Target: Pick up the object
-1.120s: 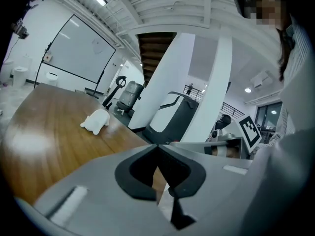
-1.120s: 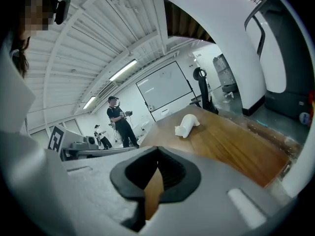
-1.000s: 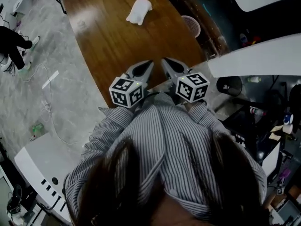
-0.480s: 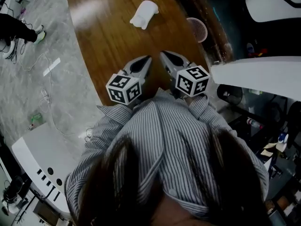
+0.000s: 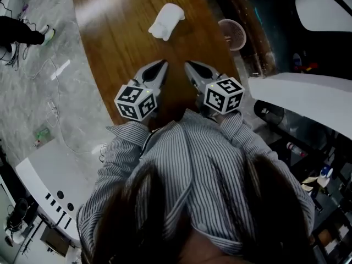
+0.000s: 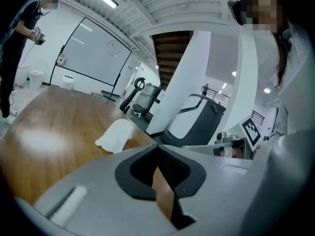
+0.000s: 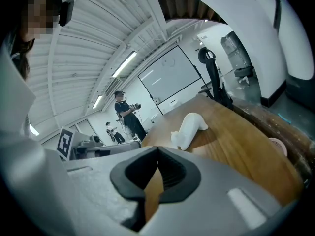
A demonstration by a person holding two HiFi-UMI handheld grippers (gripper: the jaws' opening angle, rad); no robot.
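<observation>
We are holding left gripper [image 5: 163, 64] and right gripper [image 5: 187, 65], jaws closed and empty; white object [image 5: 166, 21] lying on table [image 5: 121, 48] ahead of them.

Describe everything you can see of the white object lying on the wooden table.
The white object is a plain white lump with a smooth, matte surface. Whether it is soft or moulded cannot be told. It is elongated, with one end narrower and rounded and the other broader with short lobes. It lies on its side on the brown wooden table, toward the far end, and appears intact. Only the table touches it; nothing holds or covers it.
</observation>
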